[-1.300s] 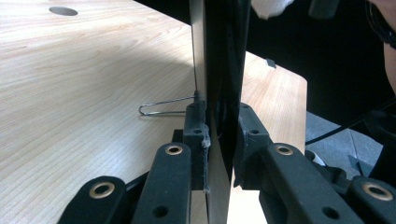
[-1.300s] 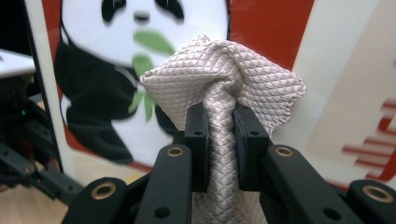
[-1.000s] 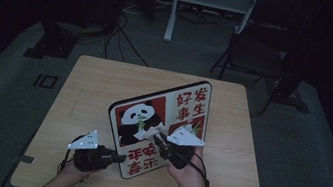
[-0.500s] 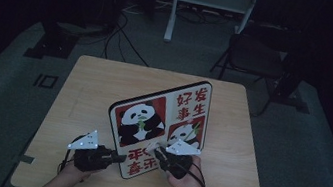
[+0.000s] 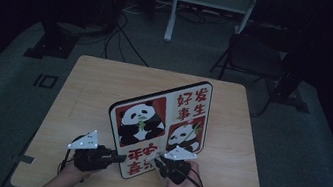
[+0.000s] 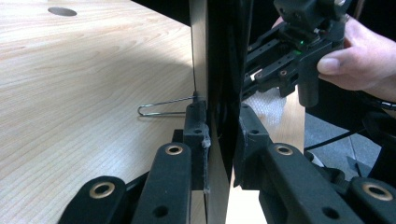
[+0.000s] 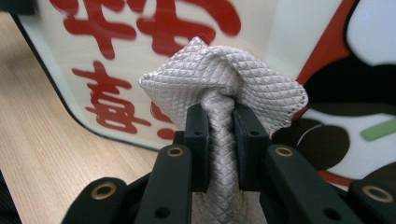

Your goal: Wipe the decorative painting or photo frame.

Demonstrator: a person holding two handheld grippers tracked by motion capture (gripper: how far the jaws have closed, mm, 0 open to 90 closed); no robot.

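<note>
jaws on one board (image 5: 160, 123), one cloth (image 7: 224, 79)

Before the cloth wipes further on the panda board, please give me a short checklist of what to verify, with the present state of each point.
1. Left hand-held gripper clamps the edge of the panda board: ok.
2. Board stands upright on the table: ok.
3. Right hand-held gripper shut on the cloth: ok, the cloth bulges out above the jaws.
4. Cloth touches the board's printed face: cannot tell, it is very close.
5. Wire stand behind the board rests flat on the table: cannot tell.
</note>
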